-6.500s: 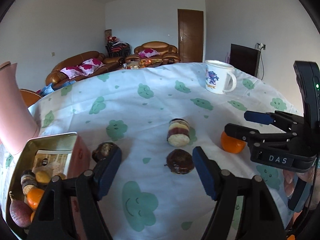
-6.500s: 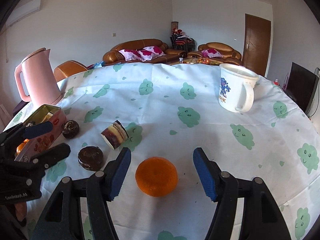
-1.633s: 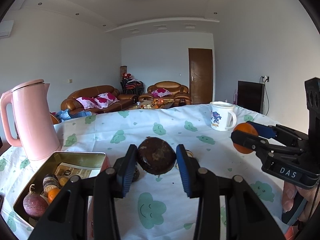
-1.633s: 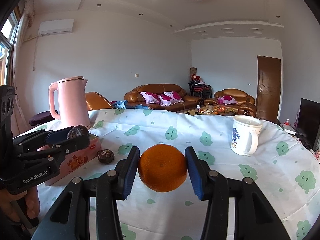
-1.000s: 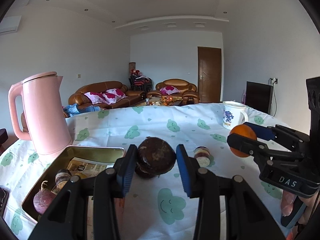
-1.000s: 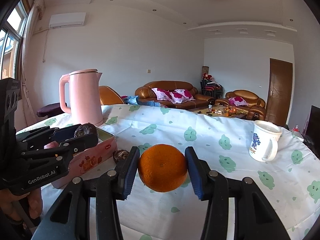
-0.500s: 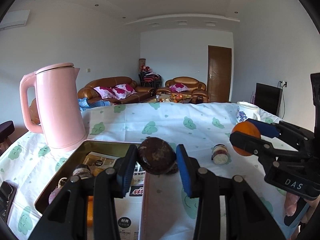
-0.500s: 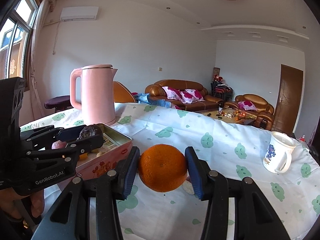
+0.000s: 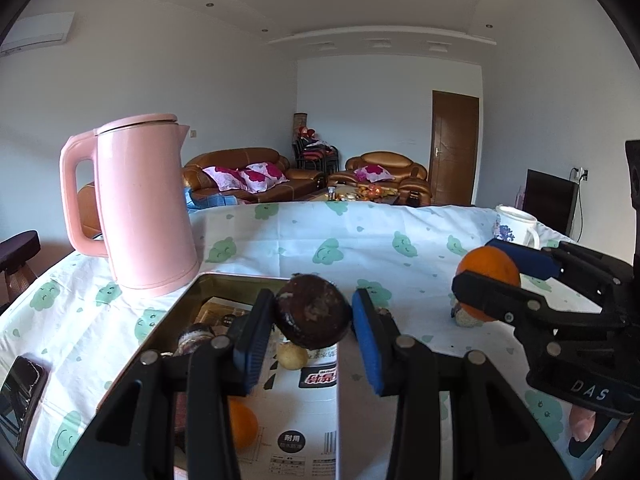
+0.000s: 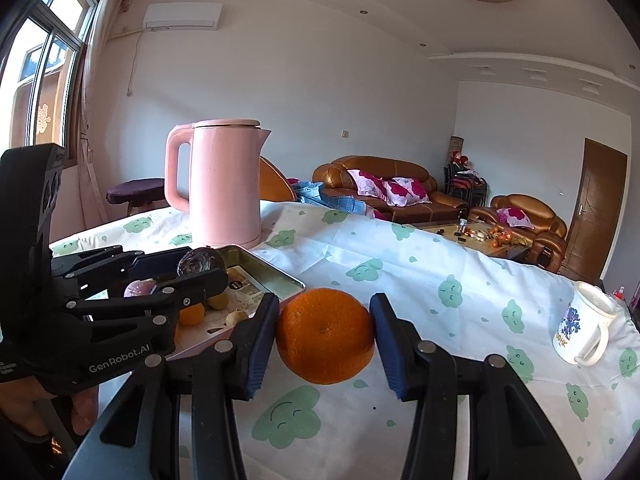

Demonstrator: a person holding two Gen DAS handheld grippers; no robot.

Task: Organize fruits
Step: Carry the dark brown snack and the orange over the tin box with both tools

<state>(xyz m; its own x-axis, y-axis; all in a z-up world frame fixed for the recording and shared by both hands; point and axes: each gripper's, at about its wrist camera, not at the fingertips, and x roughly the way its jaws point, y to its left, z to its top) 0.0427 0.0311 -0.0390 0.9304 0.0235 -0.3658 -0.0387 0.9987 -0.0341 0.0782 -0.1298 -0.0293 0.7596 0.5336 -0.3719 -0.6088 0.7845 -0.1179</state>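
Observation:
My left gripper (image 9: 313,316) is shut on a dark brown round fruit (image 9: 312,318) and holds it above the open metal tin (image 9: 236,280), which holds several fruits, one of them a small orange (image 9: 242,424). My right gripper (image 10: 325,332) is shut on an orange (image 10: 325,334) and holds it in the air just right of the tin (image 10: 272,272). In the left wrist view the right gripper (image 9: 494,276) with its orange (image 9: 486,268) is at the right. In the right wrist view the left gripper (image 10: 192,270) is over the tin.
A pink kettle (image 9: 140,204) stands behind the tin. A white mug (image 10: 582,330) stands at the table's right. A small layered fruit (image 9: 464,316) lies on the tablecloth under the right gripper. A black phone (image 9: 20,396) lies at the left edge.
Both grippers lifted their fruits off the table and carried them left. The left gripper now hangs over the tin, and the right gripper has come close beside it.

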